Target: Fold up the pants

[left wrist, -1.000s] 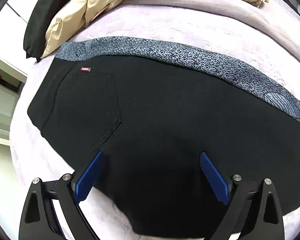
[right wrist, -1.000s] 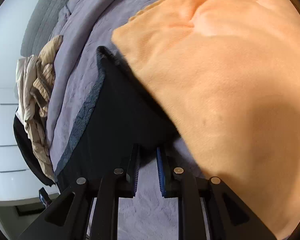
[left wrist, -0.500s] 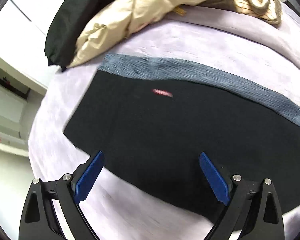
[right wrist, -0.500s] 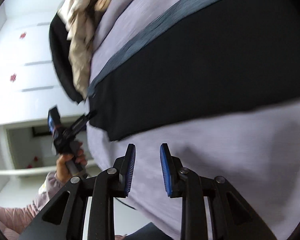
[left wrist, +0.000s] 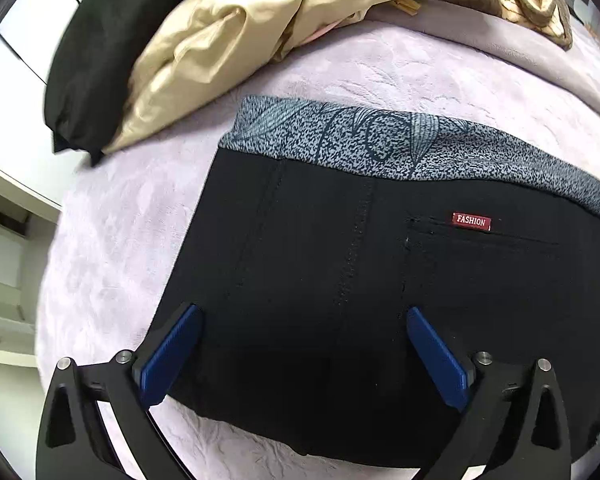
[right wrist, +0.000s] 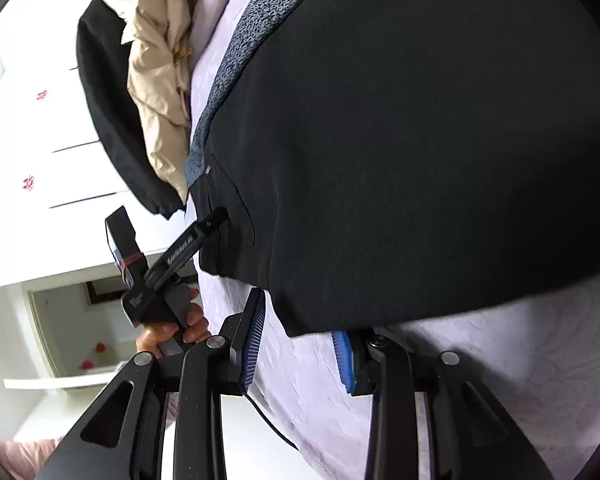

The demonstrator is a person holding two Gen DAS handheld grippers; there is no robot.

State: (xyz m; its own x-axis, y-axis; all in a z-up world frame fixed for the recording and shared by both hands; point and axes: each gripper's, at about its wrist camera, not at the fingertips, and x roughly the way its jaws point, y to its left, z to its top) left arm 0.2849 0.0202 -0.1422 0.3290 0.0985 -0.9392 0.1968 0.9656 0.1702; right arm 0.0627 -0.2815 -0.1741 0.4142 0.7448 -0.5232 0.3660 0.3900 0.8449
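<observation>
Left wrist view: the black pants lie flat on the lilac bed, waistband end toward 10 o'clock, long axis running off past 3 o'clock, cut off there. The left tongs are opening, wide, nothing gripped.

Right wrist view: the pants' near edge crosses the gap of the right tongs; their narrow gap pinches nothing, and one pad is partly hidden.
</observation>
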